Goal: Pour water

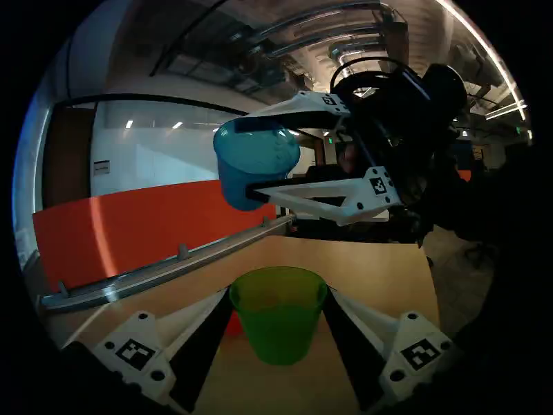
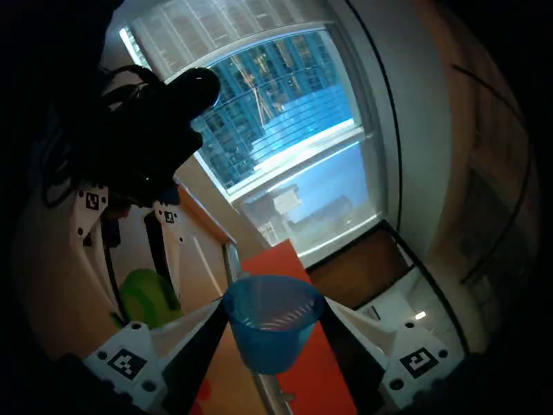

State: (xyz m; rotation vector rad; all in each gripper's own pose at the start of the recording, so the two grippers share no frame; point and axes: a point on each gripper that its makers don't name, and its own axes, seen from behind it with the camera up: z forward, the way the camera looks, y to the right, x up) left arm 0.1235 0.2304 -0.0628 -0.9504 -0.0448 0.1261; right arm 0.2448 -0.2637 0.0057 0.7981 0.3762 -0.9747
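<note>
Green translucent plastic sits at bottom centre of the left gripper view: a green cup (image 1: 278,325) is clamped between the two white fingers of the left gripper (image 1: 278,304), upright, with the wooden table (image 1: 387,270) seen behind it. Square black-and-white markers (image 1: 135,353) are printed on the fingers. They are patterns, not words.

Higher in the same view, just left of centre, the right gripper (image 1: 242,162) is seen turned on its side. One finger is pressed on top of a blue plastic cup (image 1: 256,166) and the other underneath it. The blue cup is held tilted, in the air, above the green cup in the frame and well apart from it. Whether it holds water cannot be told.

An orange wall panel (image 1: 131,228) and a metal rail (image 1: 166,266) are shown at left. A small sign (image 1: 101,167) is fixed to the pale wall above them, too small to be read.

In the right gripper view the blue cup is looked into from its own gripper at bottom centre, gripped on both sides, with faint graduation lines seen on its inner wall, unreadable. The left gripper and the green cup are caught at lower left. A large window (image 2: 297,152) with tall buildings beyond is offered at upper centre, and the ceiling lights (image 1: 484,62) are given by the left gripper view alone.
</note>
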